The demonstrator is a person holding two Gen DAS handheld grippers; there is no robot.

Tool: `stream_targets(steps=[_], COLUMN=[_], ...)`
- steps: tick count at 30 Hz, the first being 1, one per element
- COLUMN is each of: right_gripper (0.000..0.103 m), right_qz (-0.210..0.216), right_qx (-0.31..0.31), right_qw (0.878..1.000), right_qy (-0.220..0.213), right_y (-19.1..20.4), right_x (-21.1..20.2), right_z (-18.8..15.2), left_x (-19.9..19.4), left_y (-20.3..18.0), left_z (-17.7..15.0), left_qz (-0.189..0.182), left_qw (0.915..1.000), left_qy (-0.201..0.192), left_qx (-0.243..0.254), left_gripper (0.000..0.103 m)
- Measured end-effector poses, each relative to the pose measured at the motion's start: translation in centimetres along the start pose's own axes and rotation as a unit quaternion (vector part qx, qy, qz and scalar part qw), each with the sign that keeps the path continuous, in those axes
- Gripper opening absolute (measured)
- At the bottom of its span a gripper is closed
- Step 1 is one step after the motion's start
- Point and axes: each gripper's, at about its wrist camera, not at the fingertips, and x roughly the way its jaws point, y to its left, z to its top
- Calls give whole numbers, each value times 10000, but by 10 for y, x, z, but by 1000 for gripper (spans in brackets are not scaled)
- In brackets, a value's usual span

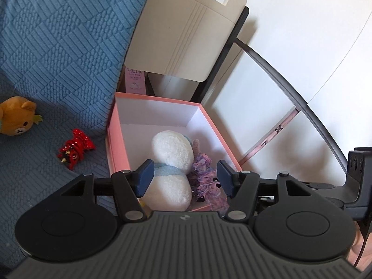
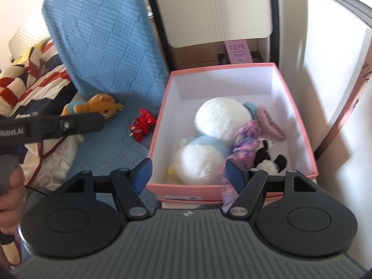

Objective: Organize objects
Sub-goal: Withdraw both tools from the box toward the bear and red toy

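Both cams ride on the grippers and look forward along the fingers, tilted down at the pink box [image 1: 116, 137]. Left wrist view sits right at the box's near edge, close in, with the blue blanket [image 1: 58, 46] off to its left. Right wrist view hangs a bit further back and higher, so the whole box [image 2: 160, 121] shows. Both views share the box, the white plush [image 1: 172, 148] [image 2: 220, 116], the red toy [image 1: 75, 145] [image 2: 142, 124] and the bear [image 1: 17, 116] [image 2: 100, 105].

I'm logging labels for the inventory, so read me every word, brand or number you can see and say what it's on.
"Robot.AI": on the left gripper's body, its start cut off by the frame edge.
Pink carton behind the pink box: printed characters, too blurred to read.
Pink strip on the white panel: dark marks, unreadable.
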Motion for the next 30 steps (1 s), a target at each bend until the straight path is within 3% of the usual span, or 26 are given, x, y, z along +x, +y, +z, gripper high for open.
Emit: stream_targets(steps=[15,30], right_gripper=[71,71], right_qz=[199,301], right_qx=[56,3], right_qw=[9998,9995], right_qy=[36,135], right_y=[52,97], right_x=[14,36], right_z=[-24,-41], left_x=[-63,-95], left_y=[44,76], left_z=[-29,-54], left_qz=[387,623], left_qw=[9984,9961], left_qy=[-405,-609], left_qx=[-99,-167], left_gripper=[66,66])
